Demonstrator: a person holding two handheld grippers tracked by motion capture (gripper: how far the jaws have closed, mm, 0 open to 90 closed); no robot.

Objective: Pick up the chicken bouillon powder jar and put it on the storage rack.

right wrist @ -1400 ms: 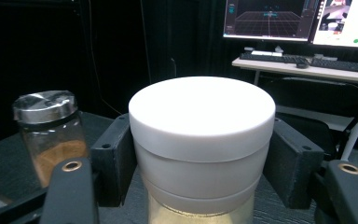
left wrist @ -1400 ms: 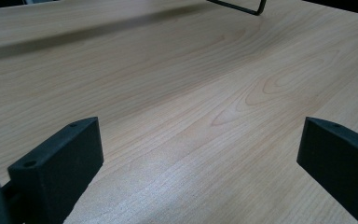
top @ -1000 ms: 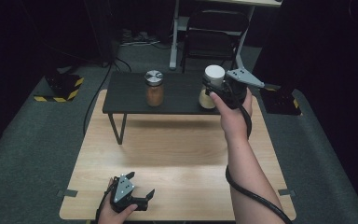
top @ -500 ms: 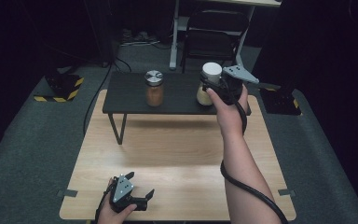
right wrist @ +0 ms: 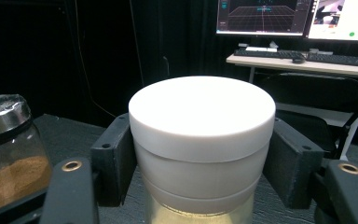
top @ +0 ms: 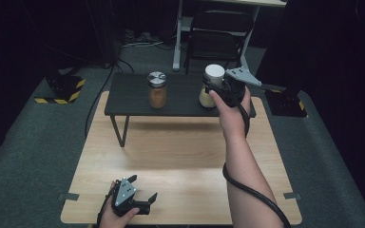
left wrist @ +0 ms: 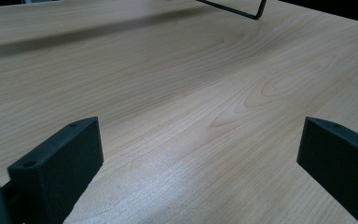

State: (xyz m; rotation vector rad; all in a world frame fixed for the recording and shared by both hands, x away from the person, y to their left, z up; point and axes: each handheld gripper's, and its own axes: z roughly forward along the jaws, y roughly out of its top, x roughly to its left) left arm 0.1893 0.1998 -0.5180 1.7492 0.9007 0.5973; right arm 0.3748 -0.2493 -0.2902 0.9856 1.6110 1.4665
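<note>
tabletop [left wrist: 177, 107]: pale wood grain, smooth, slight sheen
white lid [right wrist: 202, 112]: matt plastic, smooth
spice jar [right wrist: 4, 154]: clear glossy glass, shiny metal cap
jaws: matt black plastic
low shelf [top: 133, 97]: dark, matt

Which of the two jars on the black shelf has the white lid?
The right jar, the one the right gripper is shut on. Its lid is white over pale contents; the left jar has a metal lid and brown powder.

brown-filled jar [top: 157, 90] w/ metal lid, left of right gripper [top: 217, 89] on black shelf [top: 128, 100]; chair [top: 217, 35], desk w/ monitors [right wrist: 279, 16] beyond it.
</note>
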